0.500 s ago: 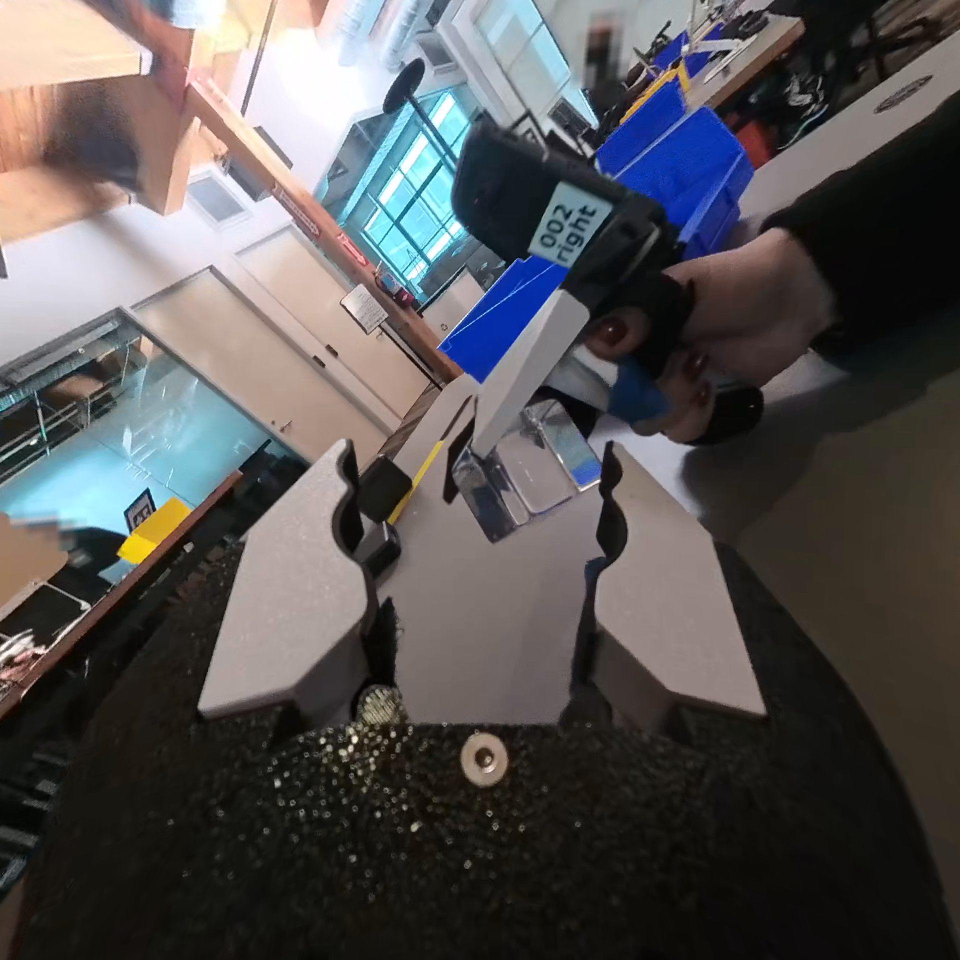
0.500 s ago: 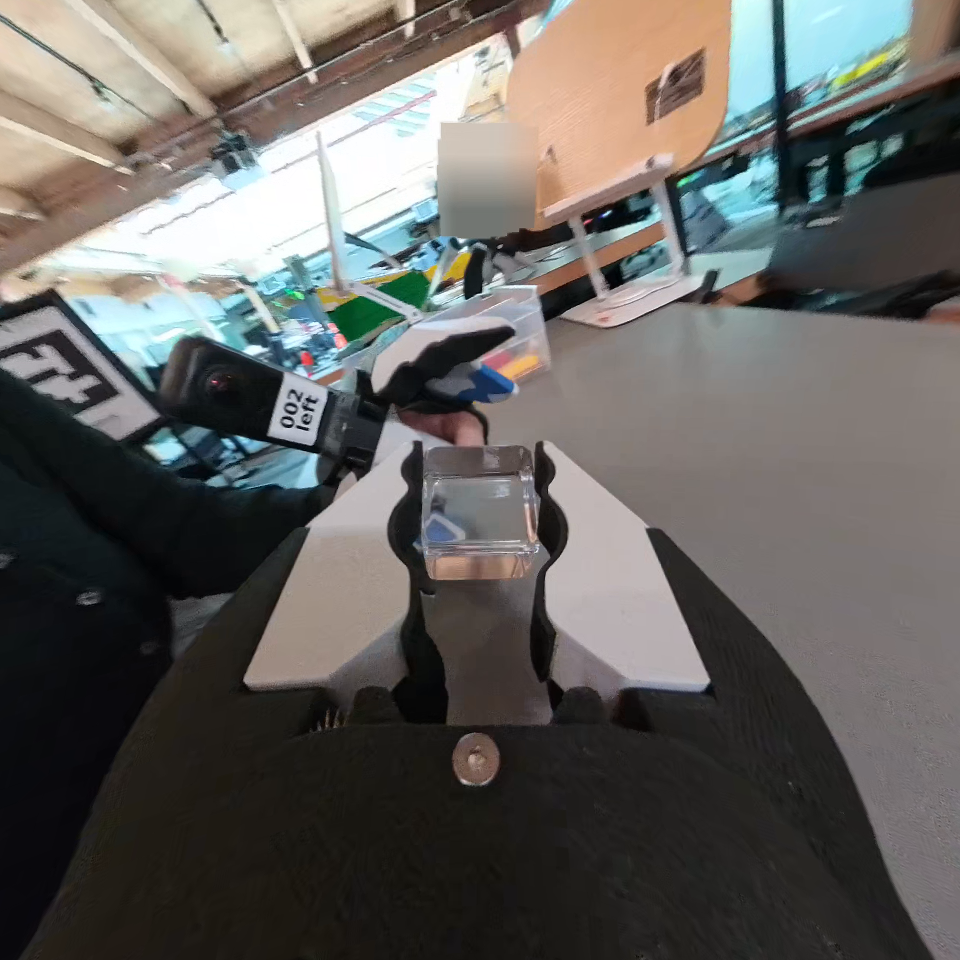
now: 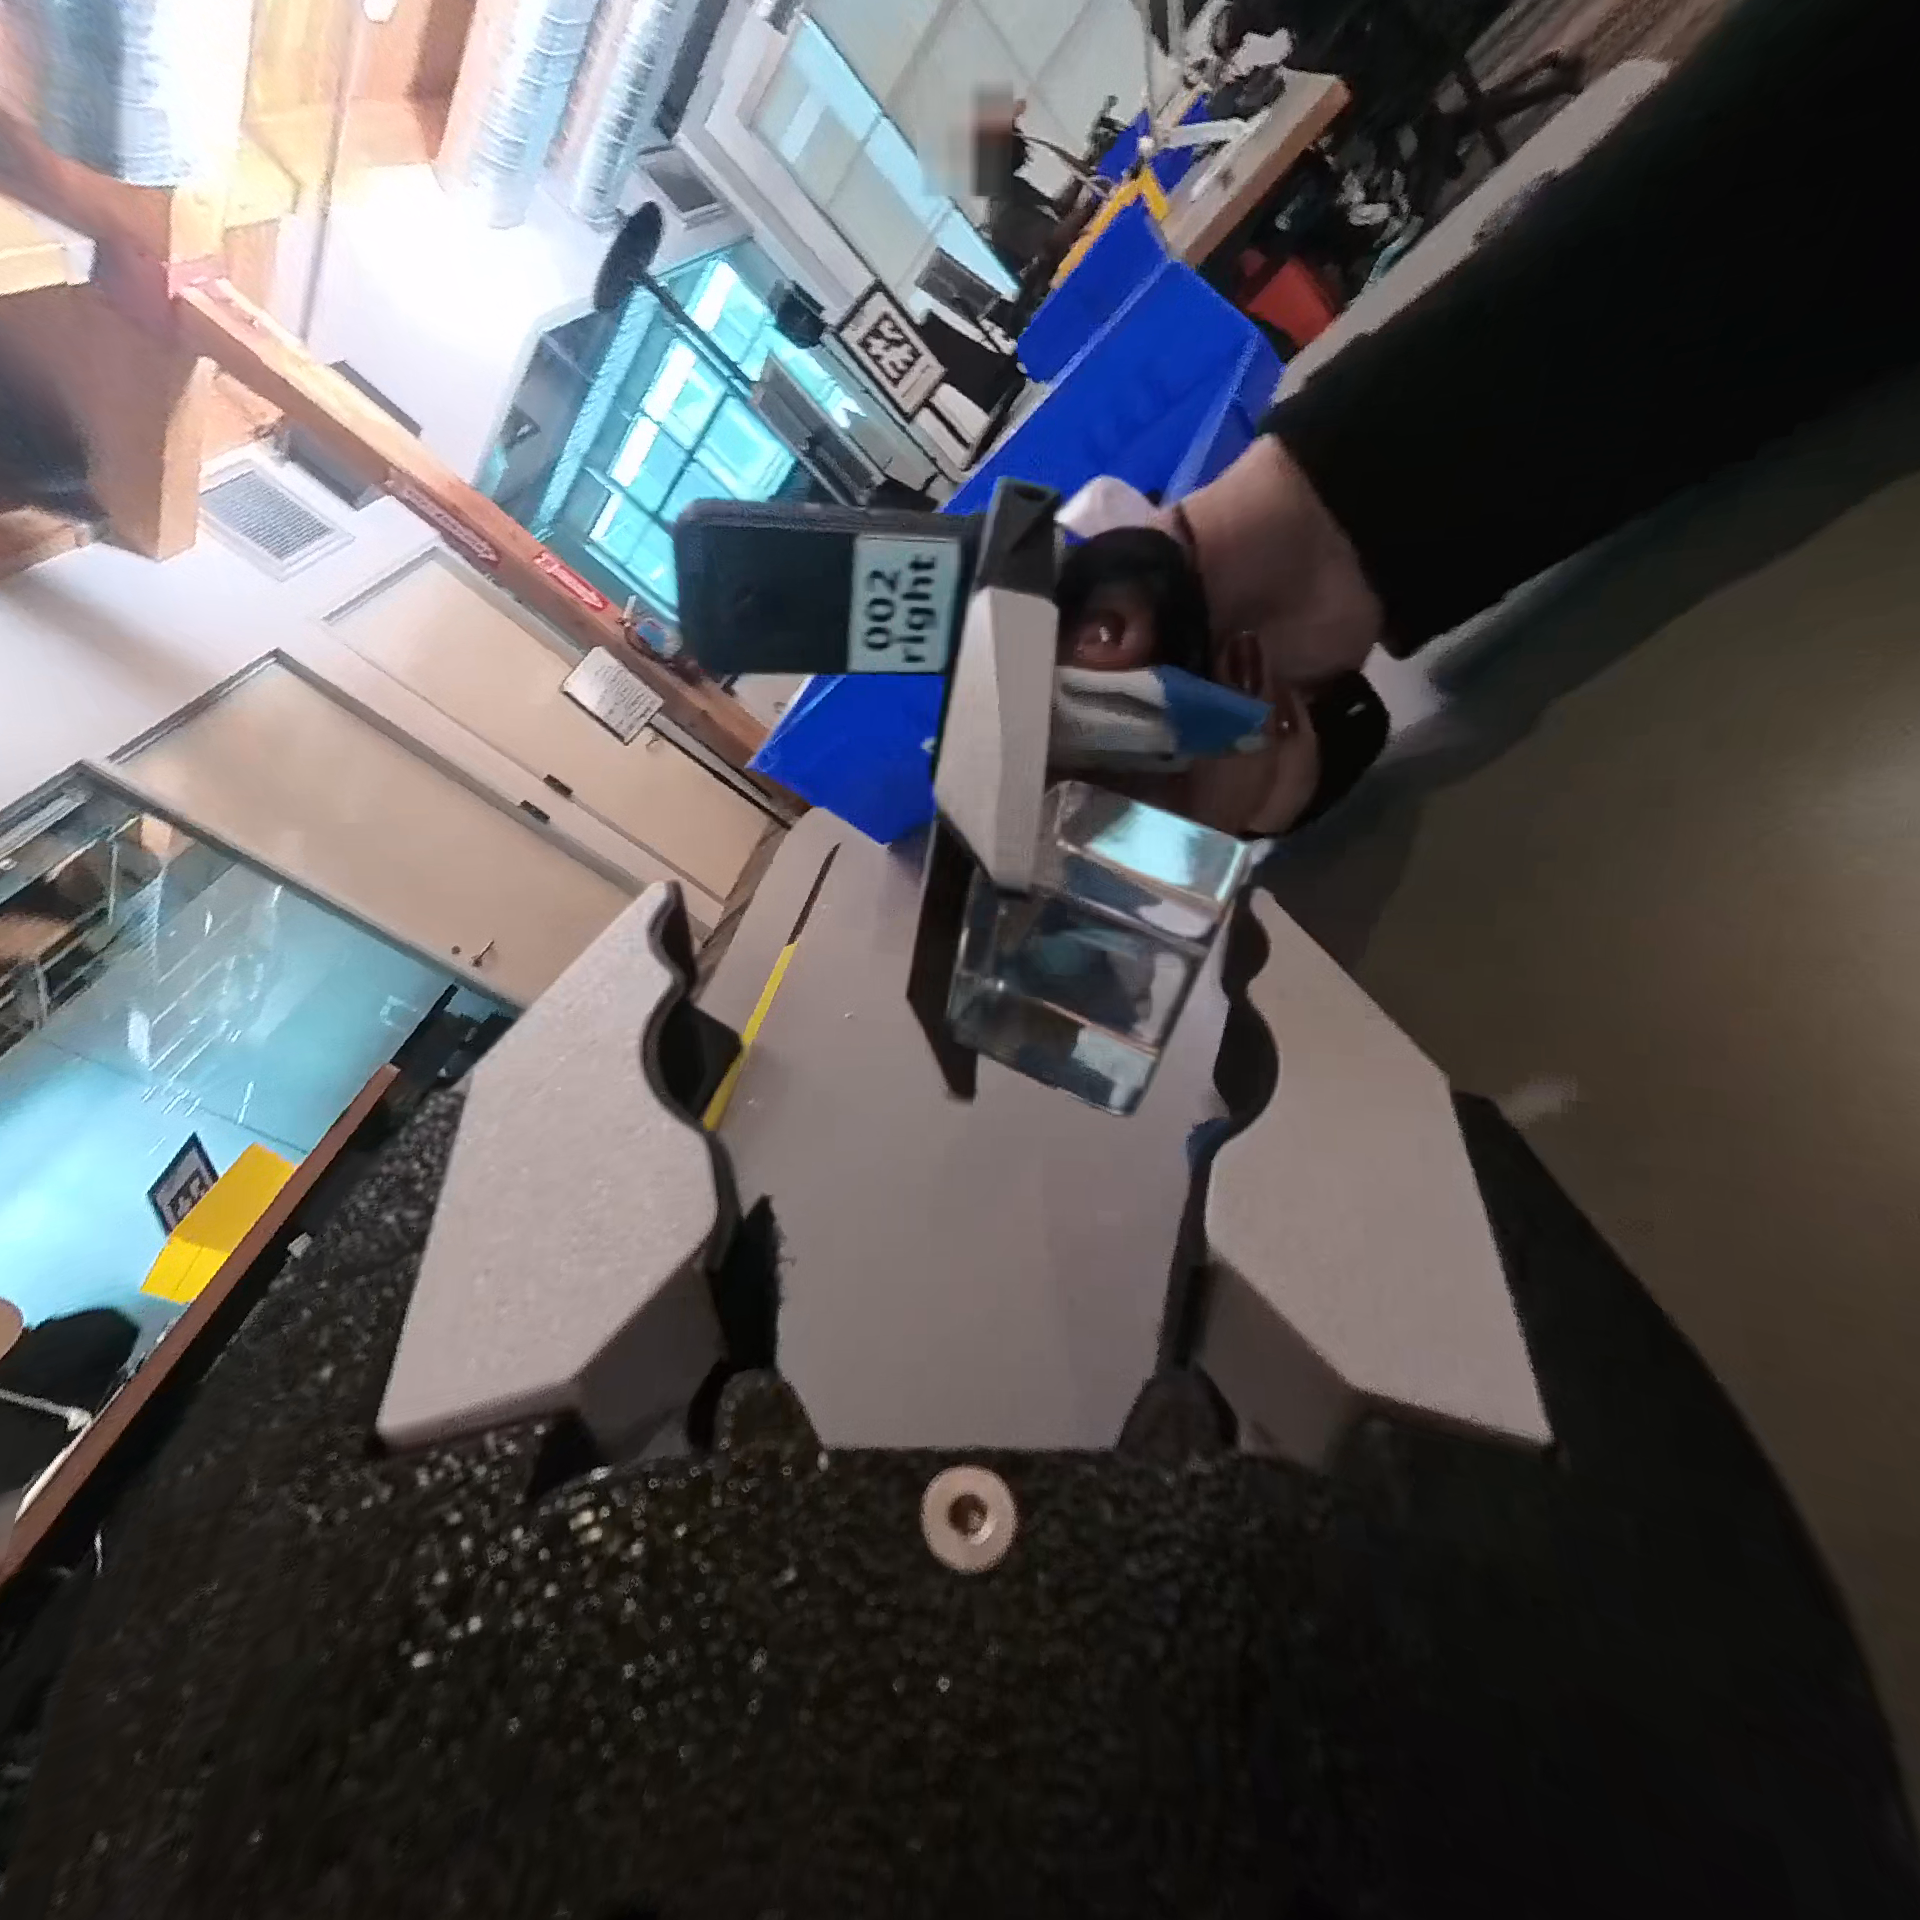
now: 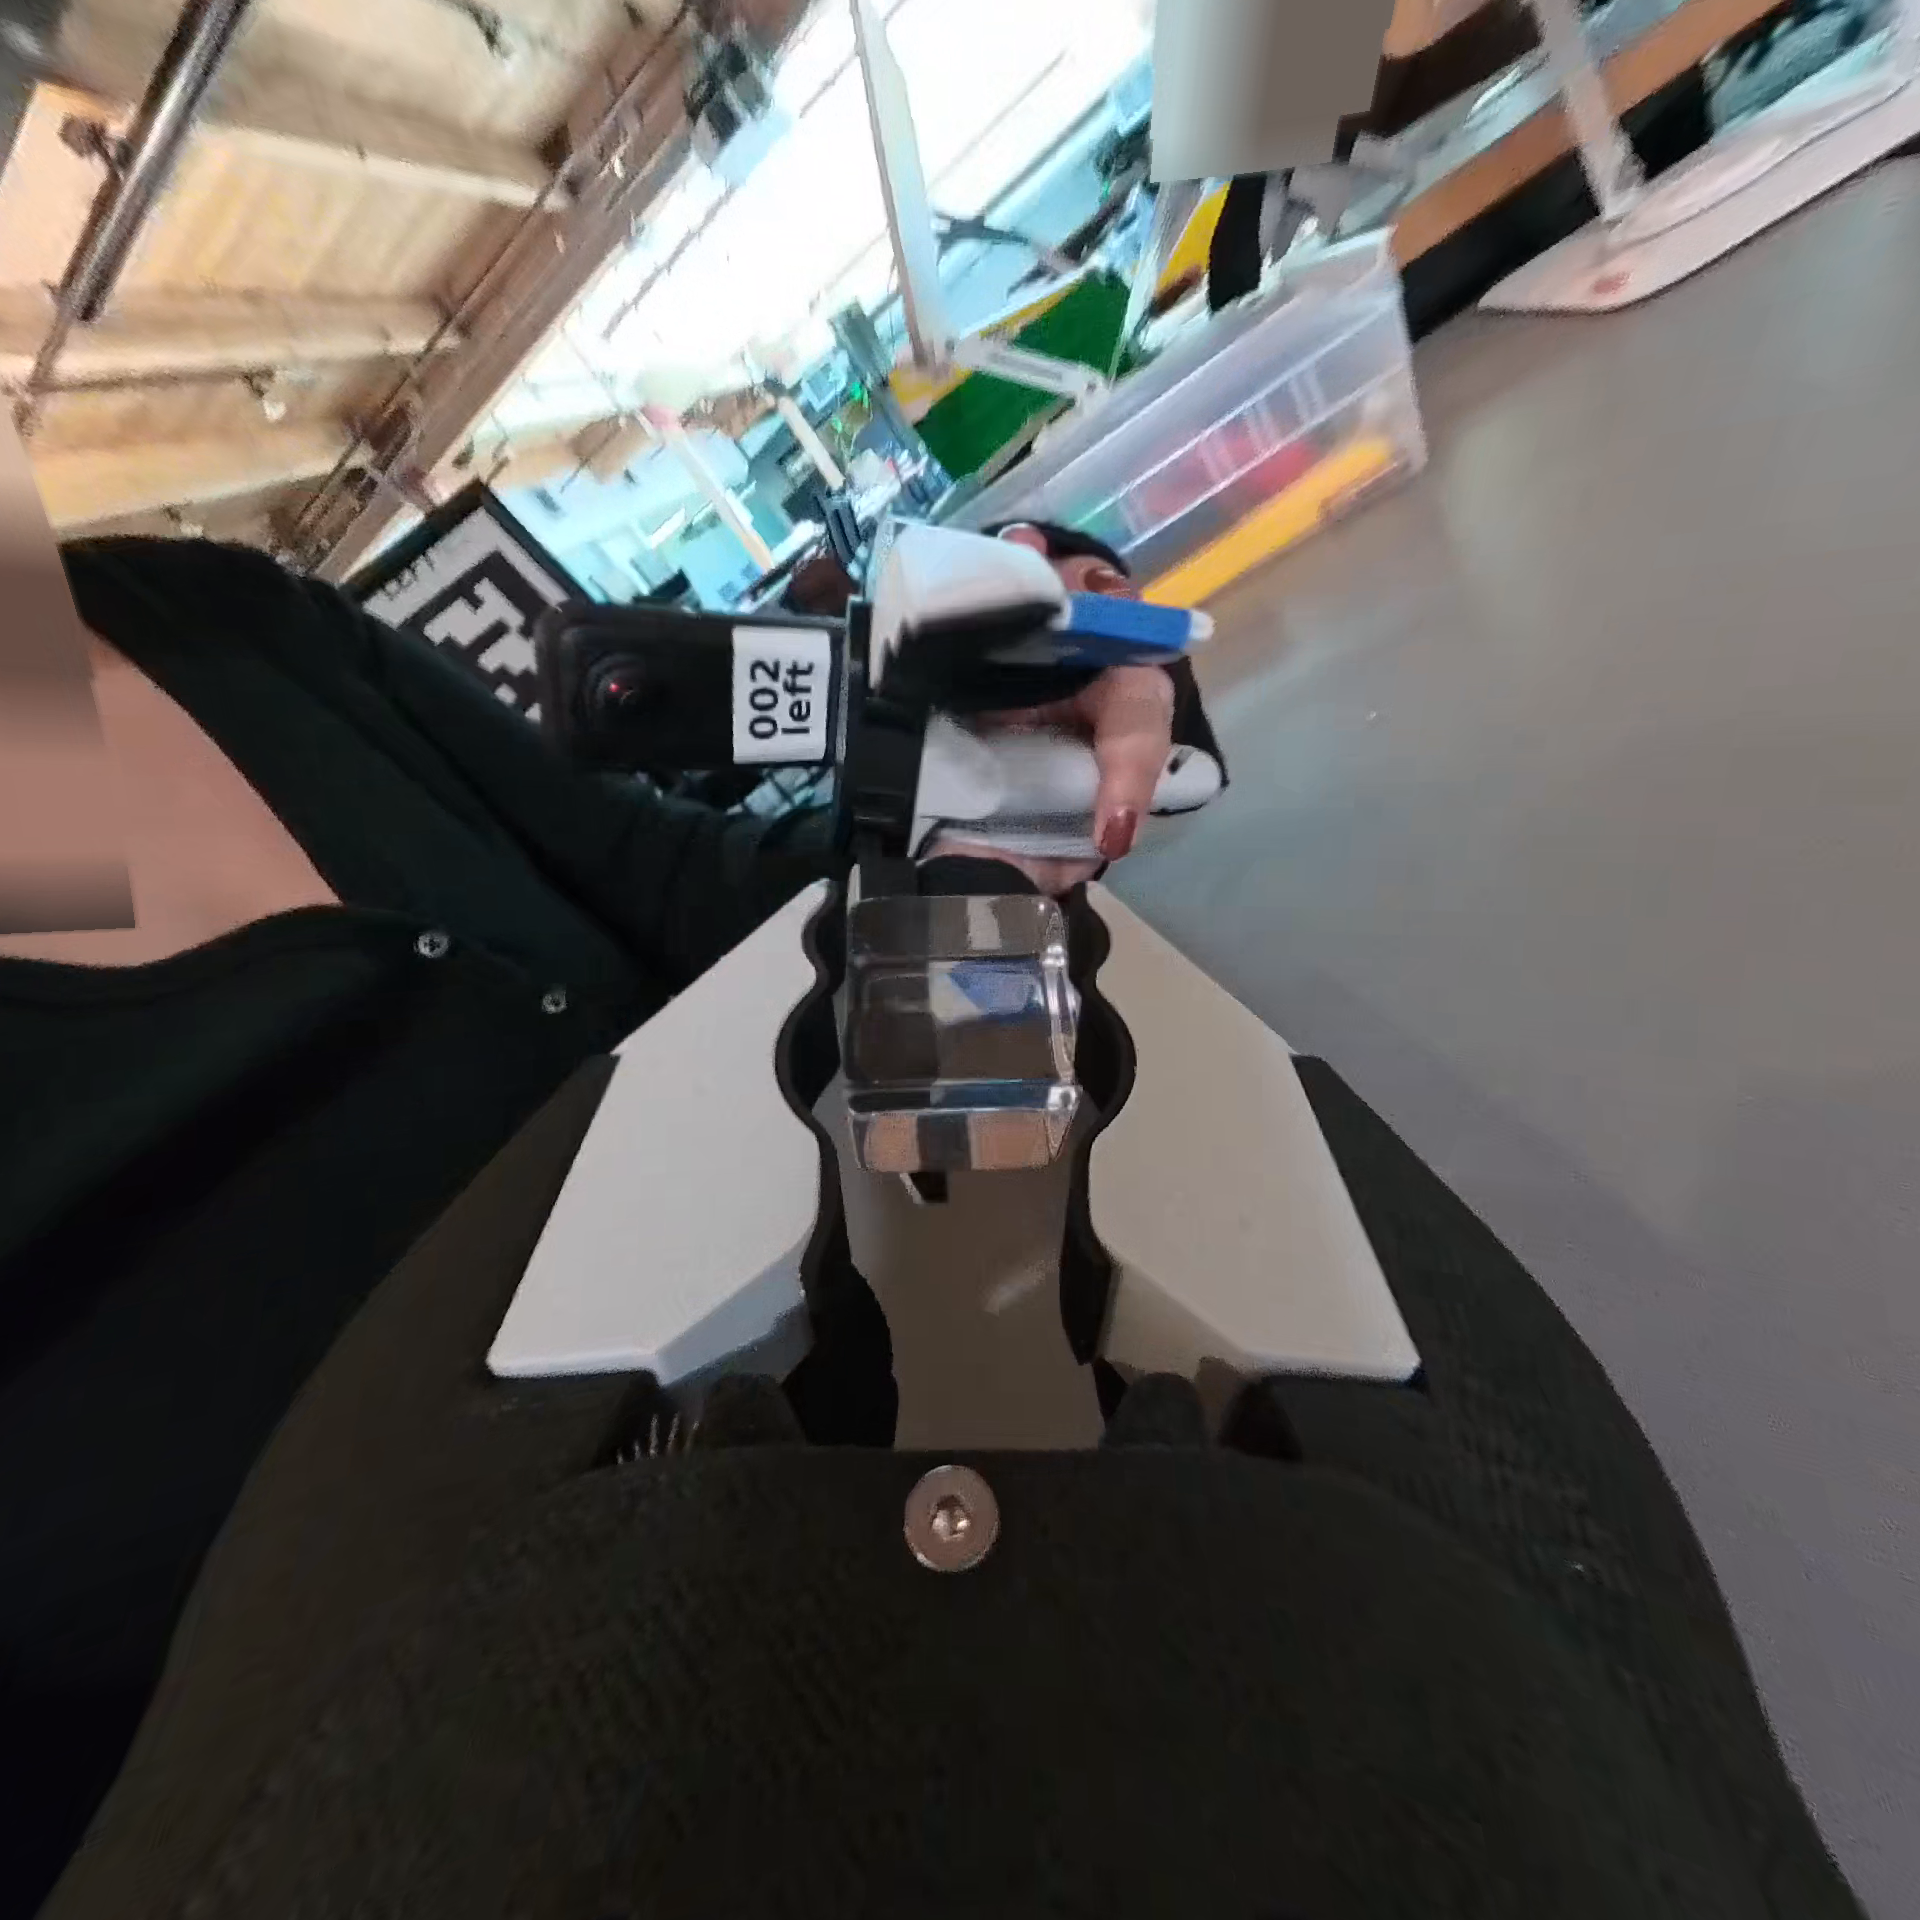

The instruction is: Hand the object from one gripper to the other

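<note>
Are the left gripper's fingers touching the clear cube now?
Cannot tell. Left wrist view: the clear cube sits against one finger; the other stands apart.

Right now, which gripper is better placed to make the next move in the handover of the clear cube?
Left. The right gripper already clamps the clear cube; the left gripper is open around it, so closing is probably next.

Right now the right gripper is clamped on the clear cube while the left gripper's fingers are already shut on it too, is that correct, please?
Not quite: the right gripper is clamped on the clear cube, but the left gripper is open. In the left wrist view its fingers stand wide apart, with the cube between them near the right-hand one.
</note>
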Motion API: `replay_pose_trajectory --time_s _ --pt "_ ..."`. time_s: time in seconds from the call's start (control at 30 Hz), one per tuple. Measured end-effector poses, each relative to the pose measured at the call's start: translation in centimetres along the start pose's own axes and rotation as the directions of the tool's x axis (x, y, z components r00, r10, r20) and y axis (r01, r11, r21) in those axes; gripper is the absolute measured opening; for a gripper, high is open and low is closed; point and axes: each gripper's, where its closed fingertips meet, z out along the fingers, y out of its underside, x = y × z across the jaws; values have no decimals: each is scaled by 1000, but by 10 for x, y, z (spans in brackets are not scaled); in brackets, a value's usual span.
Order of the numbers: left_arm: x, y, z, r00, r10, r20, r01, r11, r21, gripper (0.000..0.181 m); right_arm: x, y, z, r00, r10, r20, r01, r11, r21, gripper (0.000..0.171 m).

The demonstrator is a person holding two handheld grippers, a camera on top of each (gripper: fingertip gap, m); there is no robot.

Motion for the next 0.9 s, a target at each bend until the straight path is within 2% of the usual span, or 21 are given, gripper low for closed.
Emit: replay_pose_trajectory --time_s 0.03,0.2,0.23,0.3,0.33,0.67,0.77,0.9 --pt "6 0 2 1000 16 -27 -16 1000 -9 91 -2 3 3 1000 2 13 -2 1000 -19 42" --pt "28 3 6 976 192 -106 -199 978 -59 66 -2 10 7 999 33 35 -32 998 -47 42" --pt "33 3 6 963 240 -120 -248 967 -63 55 -3 9 6 999 36 40 -34 999 -42 42" --pt "33 3 8 957 271 -103 -280 957 -81 55 -4 9 4 999 25 45 -24 999 -39 42" --pt "35 4 8 957 265 -119 -276 957 -87 48 -3 8 3 999 22 39 -20 999 -37 42" --pt "19 15 11 976 210 -59 -217 960 -174 46 8 -6 2 996 -63 -56 65 996 53 43" --pt "6 23 10 979 202 5 -195 953 -231 45 17 -18 0 978 -140 -156 158 981 109 55" --pt "-12 40 5 990 115 86 -81 941 -327 45 35 -32 -11 923 -172 -345 233 962 145 65"
